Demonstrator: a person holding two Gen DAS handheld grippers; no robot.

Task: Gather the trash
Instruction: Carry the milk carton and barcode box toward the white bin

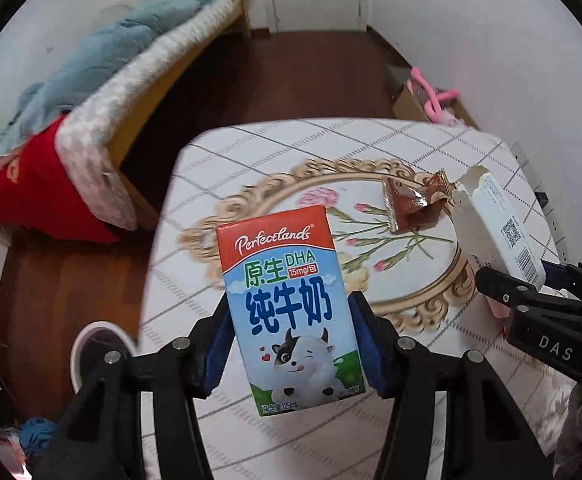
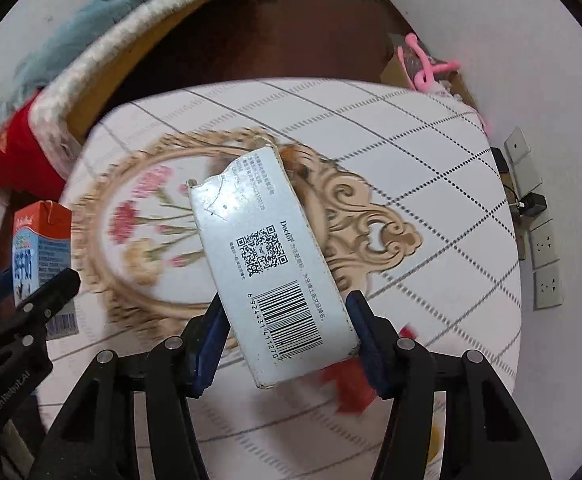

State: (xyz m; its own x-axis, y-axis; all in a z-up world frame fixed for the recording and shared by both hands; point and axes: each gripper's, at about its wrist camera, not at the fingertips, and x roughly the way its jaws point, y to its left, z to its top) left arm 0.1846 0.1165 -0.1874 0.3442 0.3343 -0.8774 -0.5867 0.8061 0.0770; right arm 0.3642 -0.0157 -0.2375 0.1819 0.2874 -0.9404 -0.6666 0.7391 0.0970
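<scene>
My left gripper (image 1: 291, 340) is shut on a small milk carton (image 1: 287, 304) with a red top and a cartoon cow, held upright above the table. The carton also shows in the right wrist view (image 2: 41, 248). My right gripper (image 2: 287, 340) is shut on a torn white cardboard box (image 2: 267, 264) with a QR code and barcode, held above the table; the box also shows in the left wrist view (image 1: 499, 224). A crumpled brown foil wrapper (image 1: 415, 204) lies on the table. A red scrap (image 2: 351, 384) lies under the box.
The round table (image 1: 251, 148) has a white gridded cloth with a gold frame and flower print. A white bin (image 1: 99, 350) stands on the floor at its left. A bed (image 1: 103, 92) stands at the left. A cardboard box with pink items (image 1: 431, 100) sits by the wall.
</scene>
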